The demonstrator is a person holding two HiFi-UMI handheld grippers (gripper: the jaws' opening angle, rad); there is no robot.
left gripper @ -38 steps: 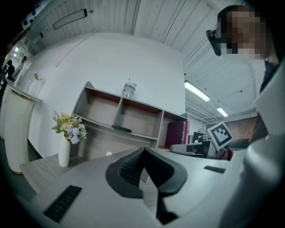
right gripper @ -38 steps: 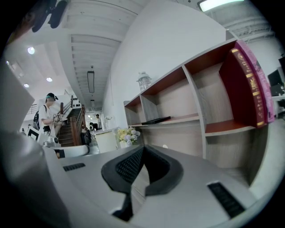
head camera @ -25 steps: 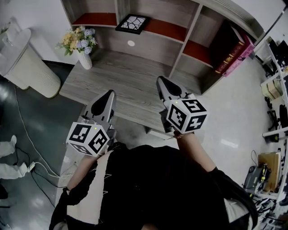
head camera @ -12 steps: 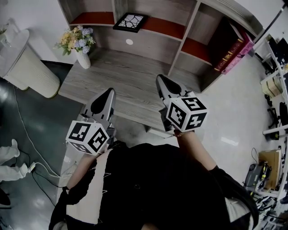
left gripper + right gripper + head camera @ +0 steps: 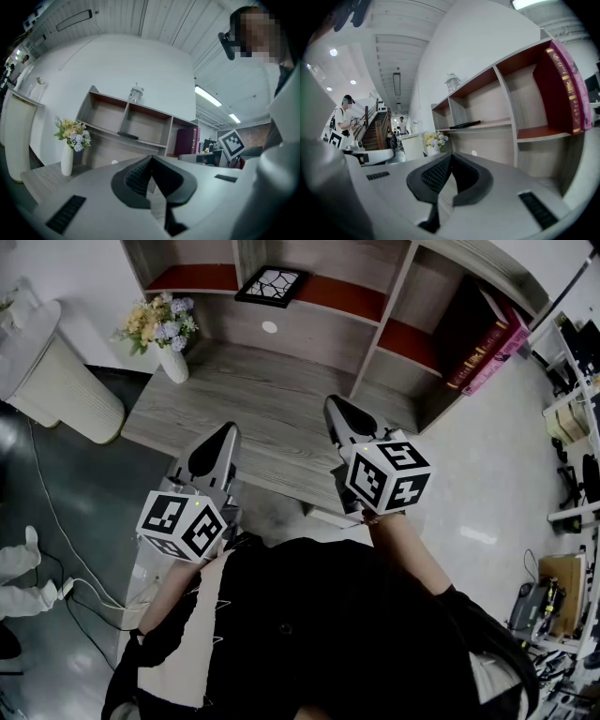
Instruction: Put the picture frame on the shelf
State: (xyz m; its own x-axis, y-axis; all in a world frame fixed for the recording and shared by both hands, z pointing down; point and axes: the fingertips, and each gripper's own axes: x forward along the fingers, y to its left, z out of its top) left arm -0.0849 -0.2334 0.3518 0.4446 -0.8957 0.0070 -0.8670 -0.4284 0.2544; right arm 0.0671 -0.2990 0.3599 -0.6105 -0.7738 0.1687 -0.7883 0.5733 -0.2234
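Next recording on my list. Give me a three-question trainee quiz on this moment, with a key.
1. True or false: the picture frame lies flat in the middle compartment of the shelf.
2. What does the right gripper hold? A) the frame B) a book C) nothing
3. Fill in: in the head view, the vase of flowers stands on the desk, to the ____ of the frame.
Key: 1 true; 2 C; 3 left.
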